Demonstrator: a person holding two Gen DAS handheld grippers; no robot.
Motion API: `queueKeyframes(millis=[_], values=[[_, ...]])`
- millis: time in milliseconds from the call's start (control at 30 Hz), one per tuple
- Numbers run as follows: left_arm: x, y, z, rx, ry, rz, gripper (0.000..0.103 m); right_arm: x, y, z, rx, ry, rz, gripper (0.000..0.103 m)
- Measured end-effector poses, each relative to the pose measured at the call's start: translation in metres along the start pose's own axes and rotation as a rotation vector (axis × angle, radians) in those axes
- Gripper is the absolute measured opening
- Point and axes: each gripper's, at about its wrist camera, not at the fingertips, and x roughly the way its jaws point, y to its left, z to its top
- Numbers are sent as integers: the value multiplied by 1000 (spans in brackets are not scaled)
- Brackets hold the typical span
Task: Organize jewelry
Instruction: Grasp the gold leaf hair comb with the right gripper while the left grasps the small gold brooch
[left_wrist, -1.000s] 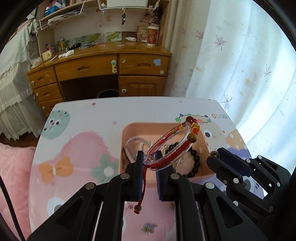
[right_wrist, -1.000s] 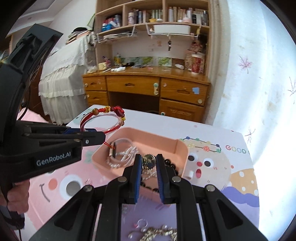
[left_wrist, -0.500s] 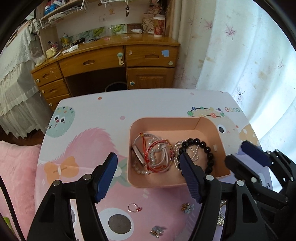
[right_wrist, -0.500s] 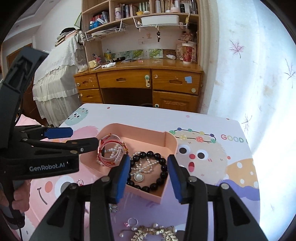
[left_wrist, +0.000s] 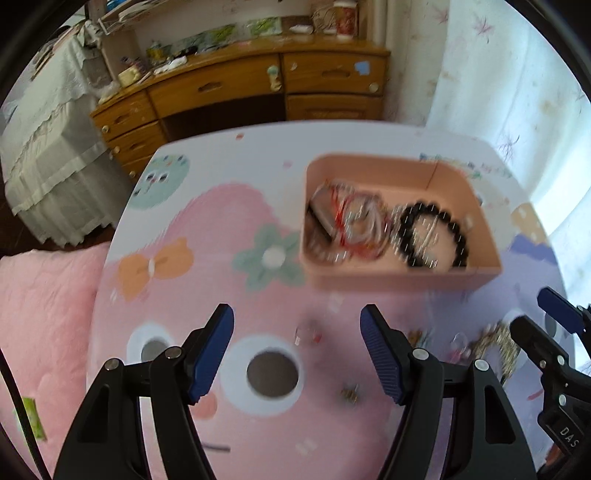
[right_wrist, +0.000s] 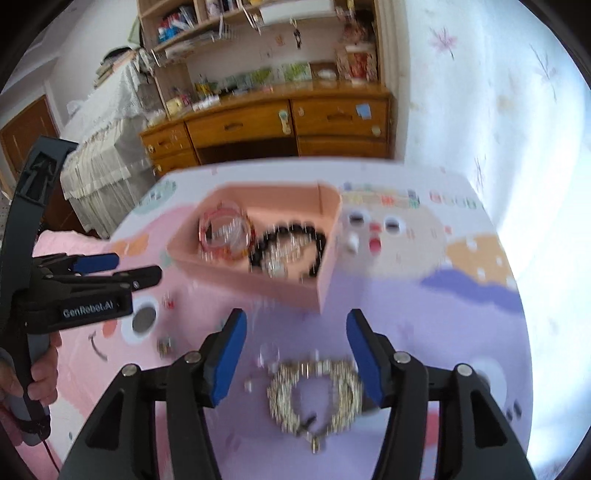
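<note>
We take the shallow pink plastic tray (right_wrist: 325, 284) as our landmark on the cartoon-printed pink and lilac table cover (right_wrist: 461, 295). Inside it lie a tangle of red cord and clear bangles (right_wrist: 225, 232) towards its left, and a black bead bracelet (right_wrist: 291, 243) beside that — so part of the sorting looks done.

We judge the step in hand to be reaching for the next loose pieces on the near side of the tray. The right gripper (right_wrist: 295, 354) has its jaws opening, nothing between the pads, and the gold chain bracelet (right_wrist: 314, 391) lies just below them. The left gripper (left_wrist: 297, 347) stands wide and empty over a small ring with a red stone (left_wrist: 308, 334) — blurred, near the tray's front wall.

Next we would lower the right jaws astride the gold chain and close gently.
</note>
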Motion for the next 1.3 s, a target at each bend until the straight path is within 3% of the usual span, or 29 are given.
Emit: queueKeyframes(millis=[100, 200, 433, 600, 767, 1000, 1300], values=[[0, 0, -16, -7, 42, 10, 71, 0, -1, -15, 25, 80, 19, 59], [-2, 0, -29, -8, 78, 13, 82, -3, -5, -30, 49, 131, 23, 59], [-1, -4, -56, -3, 163, -37, 82, -6, -27, -55, 199, 213, -5, 61], [-1, -10, -65, -36, 160, -75, 82, -2, -47, -56, 307, 209, -37, 61], [-2, -16, -69, -103, 125, -92, 82, 4, -49, -53, 259, 199, -81, 61], [5, -36, -64, -64, 70, -70, 82, 14, -42, -50, 161, 155, -84, 61], [15, -48, -57, -85, 28, 24, 82, 23, -27, -47, 43, 123, -88, 57]])
